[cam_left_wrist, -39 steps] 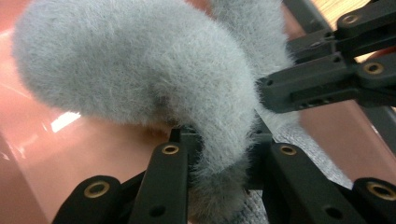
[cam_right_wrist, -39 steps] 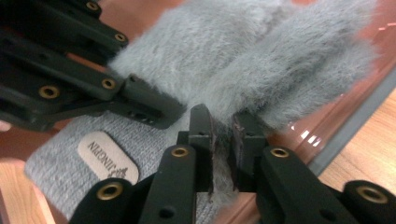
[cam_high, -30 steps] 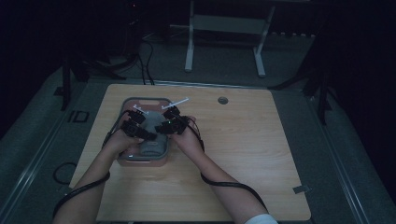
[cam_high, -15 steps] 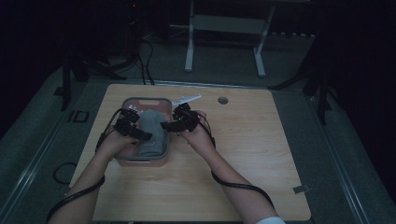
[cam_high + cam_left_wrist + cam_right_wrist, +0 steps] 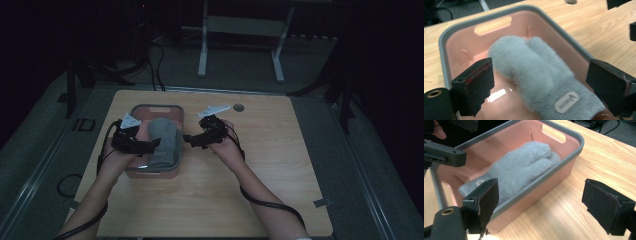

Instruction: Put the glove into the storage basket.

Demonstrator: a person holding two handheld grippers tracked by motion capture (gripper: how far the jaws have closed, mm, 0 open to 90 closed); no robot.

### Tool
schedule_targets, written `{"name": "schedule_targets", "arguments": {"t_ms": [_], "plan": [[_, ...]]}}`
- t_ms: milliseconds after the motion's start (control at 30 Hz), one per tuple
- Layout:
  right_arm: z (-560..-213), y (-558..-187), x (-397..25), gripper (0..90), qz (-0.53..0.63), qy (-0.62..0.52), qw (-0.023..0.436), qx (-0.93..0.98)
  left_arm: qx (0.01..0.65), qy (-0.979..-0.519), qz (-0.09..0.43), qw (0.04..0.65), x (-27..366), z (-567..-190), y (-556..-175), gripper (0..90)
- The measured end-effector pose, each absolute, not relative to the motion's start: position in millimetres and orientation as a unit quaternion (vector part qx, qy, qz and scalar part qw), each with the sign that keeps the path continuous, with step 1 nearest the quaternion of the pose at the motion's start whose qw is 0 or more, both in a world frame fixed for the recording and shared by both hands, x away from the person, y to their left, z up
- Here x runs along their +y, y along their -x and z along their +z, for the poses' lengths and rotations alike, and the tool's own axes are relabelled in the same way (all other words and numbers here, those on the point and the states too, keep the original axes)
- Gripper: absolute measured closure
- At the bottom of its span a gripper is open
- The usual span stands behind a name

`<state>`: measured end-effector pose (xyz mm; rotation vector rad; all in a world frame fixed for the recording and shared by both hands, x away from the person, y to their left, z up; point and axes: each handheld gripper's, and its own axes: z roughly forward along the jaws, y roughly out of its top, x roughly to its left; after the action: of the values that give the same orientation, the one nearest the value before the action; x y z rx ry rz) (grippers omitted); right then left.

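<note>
Your forearms come in from the near edge of the counter (image 5: 260, 200), well apart at the elbows and closer at the hands. Your left claw (image 5: 150, 146) hangs over the near part of the bin (image 5: 131, 172), its jaws spread wide and holding nothing; in the left gripper view the mitten (image 5: 536, 75) lies below and between them, not touched. Your right claw (image 5: 187, 140) sits just beside the bin's right wall, out over bare counter, jaws likewise wide apart and empty. The mitten (image 5: 165, 140) lies flat inside the pink bin, cuff with its small label toward you, fingertip end pointing away toward the far wall with its handle slot (image 5: 492, 25). Beyond the bin, a small round grommet (image 5: 238, 107) sits in the counter near the far edge.
</note>
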<state>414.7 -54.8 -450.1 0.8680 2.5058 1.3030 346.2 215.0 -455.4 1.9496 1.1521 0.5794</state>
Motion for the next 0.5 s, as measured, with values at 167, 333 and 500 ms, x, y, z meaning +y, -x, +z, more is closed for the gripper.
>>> {"name": "schedule_targets", "arguments": {"t_ms": [167,333,500], "plan": [[-448,-403,-72,14.6,0.445,-0.278,0.099,0.845,0.432,-0.766,0.246,0.408,203,-458,-333,8.4],[-449,-391,-91,14.6,0.446,-0.27,0.102,0.847,0.42,-0.762,0.245,0.427,188,-460,-323,8.4],[-453,-382,-109,14.6,0.445,-0.269,0.109,0.847,0.402,-0.769,0.232,0.44,172,-462,-319,8.4]]}}
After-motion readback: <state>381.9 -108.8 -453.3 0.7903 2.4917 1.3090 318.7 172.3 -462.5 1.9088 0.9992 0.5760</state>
